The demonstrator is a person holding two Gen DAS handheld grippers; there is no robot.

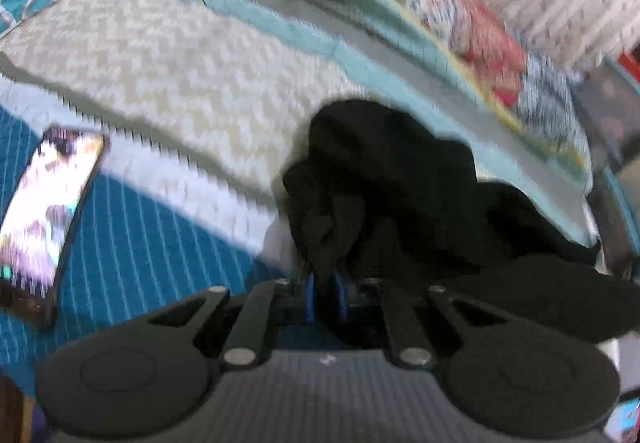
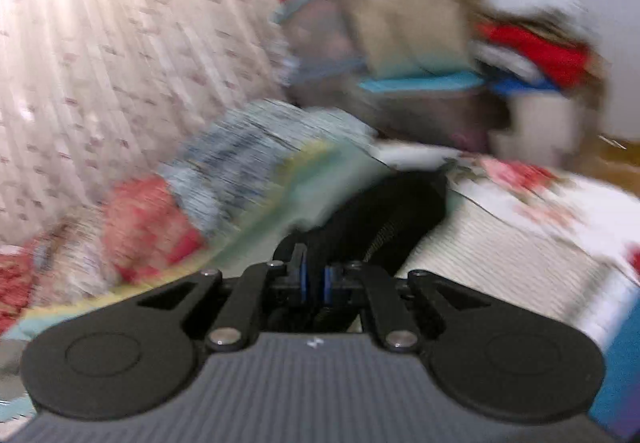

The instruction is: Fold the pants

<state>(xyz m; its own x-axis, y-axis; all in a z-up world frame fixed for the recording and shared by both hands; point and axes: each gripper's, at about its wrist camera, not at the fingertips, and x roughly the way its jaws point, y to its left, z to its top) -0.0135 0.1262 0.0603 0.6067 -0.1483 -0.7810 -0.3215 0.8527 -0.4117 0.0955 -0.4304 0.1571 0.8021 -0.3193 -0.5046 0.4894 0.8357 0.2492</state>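
Jaws of left gripper (image 1: 325, 293) & right gripper (image 2: 315, 283) both clamped tight on black pants (image 1: 384, 179)

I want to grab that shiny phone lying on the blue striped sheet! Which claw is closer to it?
Left. The flat shiny phone lies off to the side of the left claw, which grips the black pants. The right claw's camera shows no phone.
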